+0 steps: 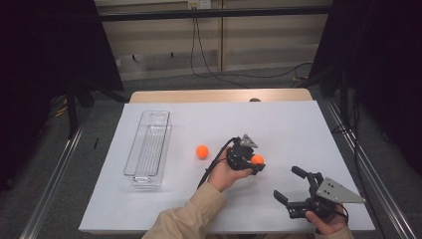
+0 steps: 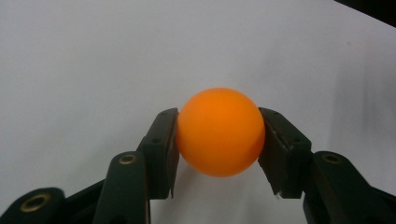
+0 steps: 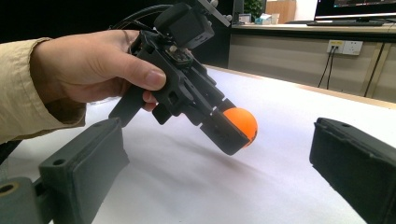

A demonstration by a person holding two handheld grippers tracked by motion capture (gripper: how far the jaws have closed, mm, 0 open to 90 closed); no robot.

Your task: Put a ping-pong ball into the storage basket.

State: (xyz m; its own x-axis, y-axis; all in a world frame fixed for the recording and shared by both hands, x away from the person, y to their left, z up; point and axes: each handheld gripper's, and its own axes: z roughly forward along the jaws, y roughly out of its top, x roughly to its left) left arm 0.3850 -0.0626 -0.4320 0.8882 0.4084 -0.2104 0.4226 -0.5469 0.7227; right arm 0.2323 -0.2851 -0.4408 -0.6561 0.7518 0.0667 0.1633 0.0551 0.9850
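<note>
The orange ball (image 2: 220,132) sits squeezed between the 2 black pads of the left gripper (image 1: 253,160), a smooth, matte, evenly coloured sphere with no visible marking, looking light and hard, like a table-tennis ball. In the high view it lies just right of the frame's centre, and in the right gripper view it hangs clear of the white table (image 1: 298,124) with a soft shadow beneath, so it appears lifted off the surface. The pads press its 2 sides at about its widest part, a grip that seems sound though a round shell could slip if the jaws ease. A second orange ball (image 1: 201,151) rests loose on the white surface left of centre, between the held one and the clear plastic tray (image 1: 130,158), which lies lengthwise in the left half of the frame and looks empty. Judging from this, the pick-up is done and the carry to the tray probably remains, with the other ball still to be fetched. The right gripper (image 1: 290,186) waits at the lower right of the high view, jaws spread wide with nothing between them.
</note>
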